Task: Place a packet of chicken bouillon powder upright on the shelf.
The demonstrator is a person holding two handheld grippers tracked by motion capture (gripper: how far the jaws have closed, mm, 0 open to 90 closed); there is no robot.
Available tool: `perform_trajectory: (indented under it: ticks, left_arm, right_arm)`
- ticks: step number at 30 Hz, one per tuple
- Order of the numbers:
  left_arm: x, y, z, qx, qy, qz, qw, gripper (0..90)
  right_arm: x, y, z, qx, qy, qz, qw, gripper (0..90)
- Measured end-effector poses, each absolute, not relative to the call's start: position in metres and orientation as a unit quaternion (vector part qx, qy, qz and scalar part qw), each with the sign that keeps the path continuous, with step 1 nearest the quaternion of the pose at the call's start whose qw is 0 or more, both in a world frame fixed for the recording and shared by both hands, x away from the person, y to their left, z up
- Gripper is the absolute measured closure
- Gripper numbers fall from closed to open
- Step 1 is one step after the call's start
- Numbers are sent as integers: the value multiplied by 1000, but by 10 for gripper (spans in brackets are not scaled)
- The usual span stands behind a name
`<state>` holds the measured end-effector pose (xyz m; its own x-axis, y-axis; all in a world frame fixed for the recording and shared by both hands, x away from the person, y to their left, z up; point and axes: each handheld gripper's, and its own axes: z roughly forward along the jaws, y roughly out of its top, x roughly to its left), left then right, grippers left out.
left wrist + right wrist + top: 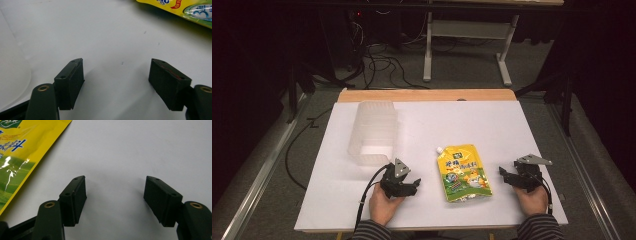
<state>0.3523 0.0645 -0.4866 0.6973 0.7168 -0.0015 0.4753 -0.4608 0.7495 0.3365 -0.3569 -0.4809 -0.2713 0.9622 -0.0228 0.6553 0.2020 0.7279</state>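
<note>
A yellow spouted pouch with green print lies flat near the middle of the white table, its white cap pointing away from me. My left gripper rests on the table to the left of it, open with nothing between its jaws. My right gripper rests to the right of the pouch, open and empty as well. The left gripper view has my left gripper over bare table, with the pouch at the top right. Bare table lies under my right gripper, and the pouch sits at the left.
A clear plastic bin lies on its side at the table's back left, its opening toward me; its wall shows at the left gripper view's left. Beyond the table stand a white frame and floor cables.
</note>
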Motion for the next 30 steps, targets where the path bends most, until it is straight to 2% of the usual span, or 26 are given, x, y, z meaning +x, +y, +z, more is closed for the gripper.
perform_trajectory:
  ticks: [14,20,26,30]
  left_arm:
    - [353,64,-485,835,368,152,379,292]
    - [351,63,-481,835,376,123,383,297]
    - [347,62,-470,807,394,72,434,281]
    - [346,55,-462,809,392,52,435,255]
  right_arm:
    - [336,-356,-481,549,735,310,250,349]
    - [336,-356,-481,549,735,309,251,350]
    - [336,-355,-481,549,735,309,251,351]
    - [335,-356,-481,548,735,309,252,352]
